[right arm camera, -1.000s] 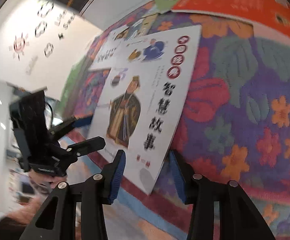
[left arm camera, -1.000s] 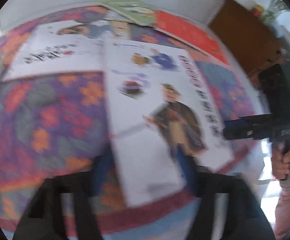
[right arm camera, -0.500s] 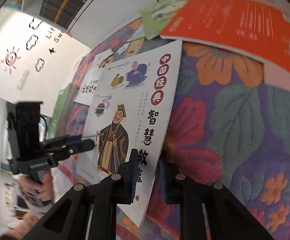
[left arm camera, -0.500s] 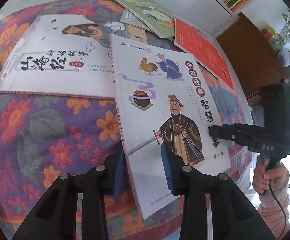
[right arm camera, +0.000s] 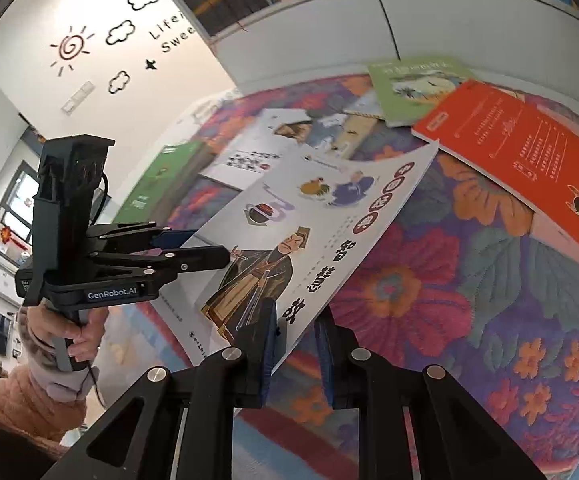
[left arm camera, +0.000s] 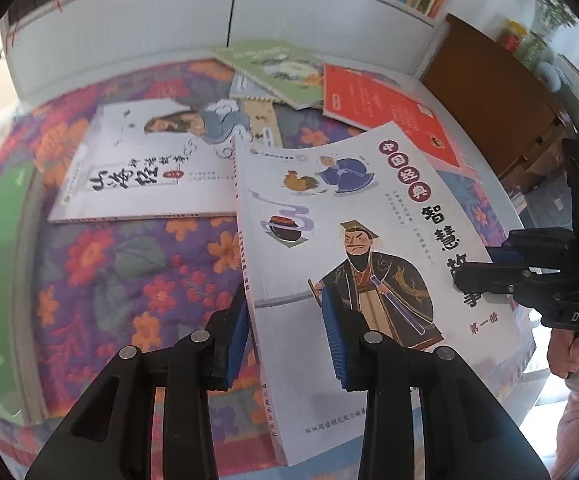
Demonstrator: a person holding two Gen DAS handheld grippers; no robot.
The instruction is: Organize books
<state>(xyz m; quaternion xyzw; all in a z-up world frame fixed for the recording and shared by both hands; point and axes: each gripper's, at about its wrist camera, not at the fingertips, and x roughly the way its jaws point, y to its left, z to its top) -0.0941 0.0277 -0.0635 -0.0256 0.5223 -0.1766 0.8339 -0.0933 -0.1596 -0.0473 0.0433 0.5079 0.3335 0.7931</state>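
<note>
Lifting the white storybook (left arm camera: 353,240) off the flowered table (left arm camera: 137,272) is the step in hand, so keep both grips firm. Your left gripper (left arm camera: 285,332) has just clenched its jaws on the spine-side lower edge, and your right gripper (right arm camera: 295,344) has just clamped the opposite lower edge, with the cover between the pads in both views. The book is tilted, its near end raised and its far corner low near the red book (right arm camera: 529,160); whether they touch I cannot tell. Raise both hands evenly so the cover does not bow or twist. Clear the far corner before swinging sideways, or it may drag the red book or the white book with brush lettering (left arm camera: 149,168) beside it. Then carry it level toward wherever you are stacking.
</note>
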